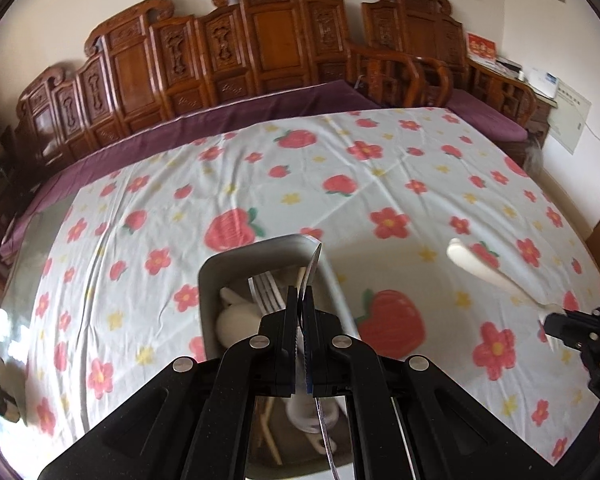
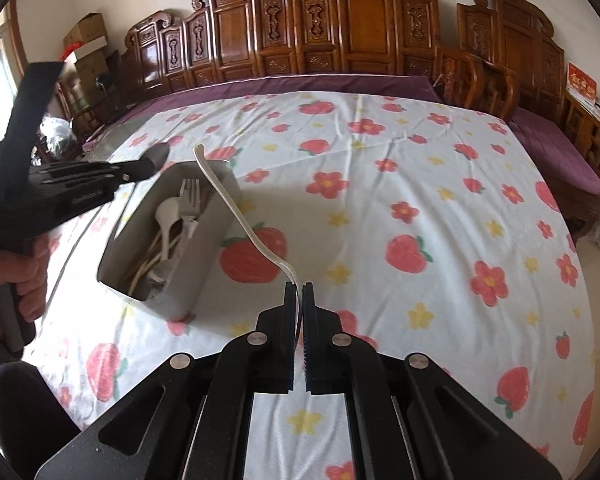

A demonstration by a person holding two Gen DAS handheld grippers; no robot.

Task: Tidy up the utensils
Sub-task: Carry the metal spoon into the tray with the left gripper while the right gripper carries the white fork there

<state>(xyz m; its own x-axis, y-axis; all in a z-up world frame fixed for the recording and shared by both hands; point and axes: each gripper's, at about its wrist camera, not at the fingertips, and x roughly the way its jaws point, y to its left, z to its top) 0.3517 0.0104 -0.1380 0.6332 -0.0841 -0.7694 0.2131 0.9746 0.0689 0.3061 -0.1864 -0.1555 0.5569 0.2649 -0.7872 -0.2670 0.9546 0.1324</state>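
I'm over the cloth (image 2: 420, 168), strawberry print, with 1 grey bin (image 2: 204, 264) left of centre in the right view, already holding forks and white spoons. My left gripper (image 1: 300, 300) is clamped on a thin metal blade, likely a knife (image 1: 314, 268), above the bin. My right gripper (image 2: 298, 292) is pinched on a white utensil (image 2: 236, 208) by its thin end, the long handle arcing toward the bin. Both look light and stiff; the slick blade could slip, so I'd grip flat faces
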